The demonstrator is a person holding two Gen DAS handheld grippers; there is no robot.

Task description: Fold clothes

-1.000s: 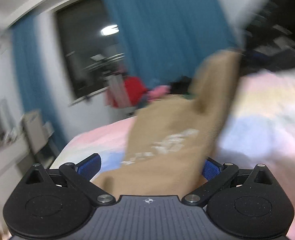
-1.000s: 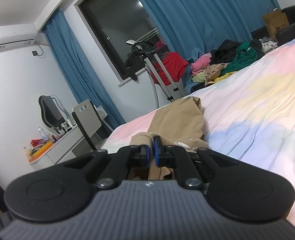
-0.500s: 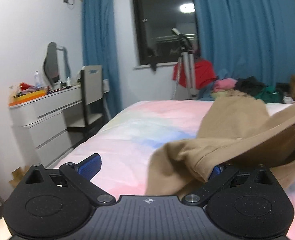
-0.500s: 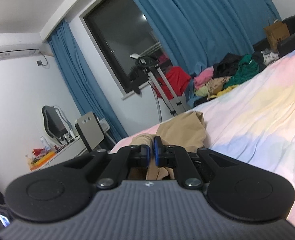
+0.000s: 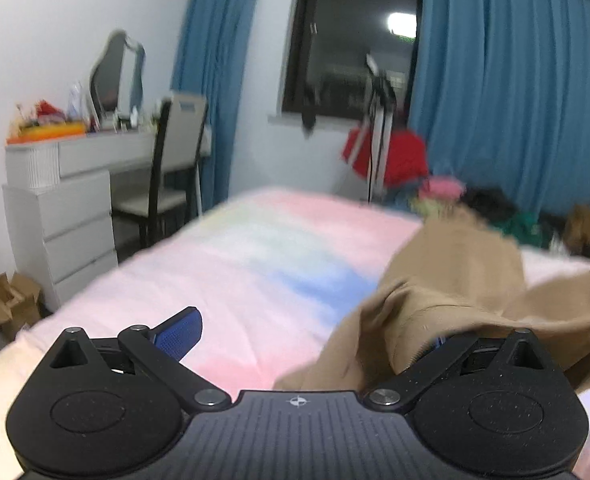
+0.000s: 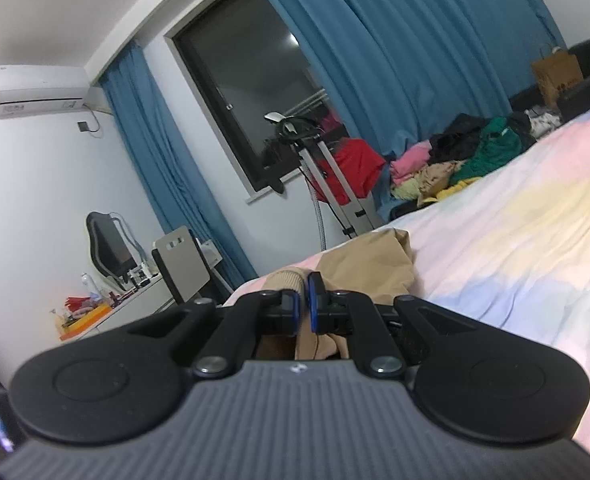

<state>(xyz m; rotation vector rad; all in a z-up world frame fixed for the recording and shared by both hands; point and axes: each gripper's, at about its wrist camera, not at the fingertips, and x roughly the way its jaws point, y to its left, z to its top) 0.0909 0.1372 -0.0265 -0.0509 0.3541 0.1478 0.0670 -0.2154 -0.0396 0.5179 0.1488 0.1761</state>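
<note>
A tan sweatshirt (image 5: 459,280) lies crumpled on the pastel bed sheet (image 5: 255,264), at the right of the left wrist view. My left gripper (image 5: 307,340) is open, its fingers wide apart. The left blue pad (image 5: 179,334) is bare, and a fold of the sweatshirt drapes over the right finger and hides its pad. In the right wrist view my right gripper (image 6: 305,304) is shut on the tan sweatshirt (image 6: 371,264), pinching a ribbed edge just above the sheet (image 6: 515,248). The rest of the garment trails away beyond the fingers.
A pile of mixed clothes (image 6: 455,160) sits past the bed's far edge, beside a tripod stand (image 6: 327,176) with a red cloth. A white dresser (image 5: 63,208) and chair (image 5: 175,160) stand left of the bed. Blue curtains (image 5: 515,92) flank a dark window.
The left view has swung left and steadied. The sweatshirt filled the span between the left fingers; now it covers only the right one. The right gripper stays shut on the cloth and has tilted slightly.
</note>
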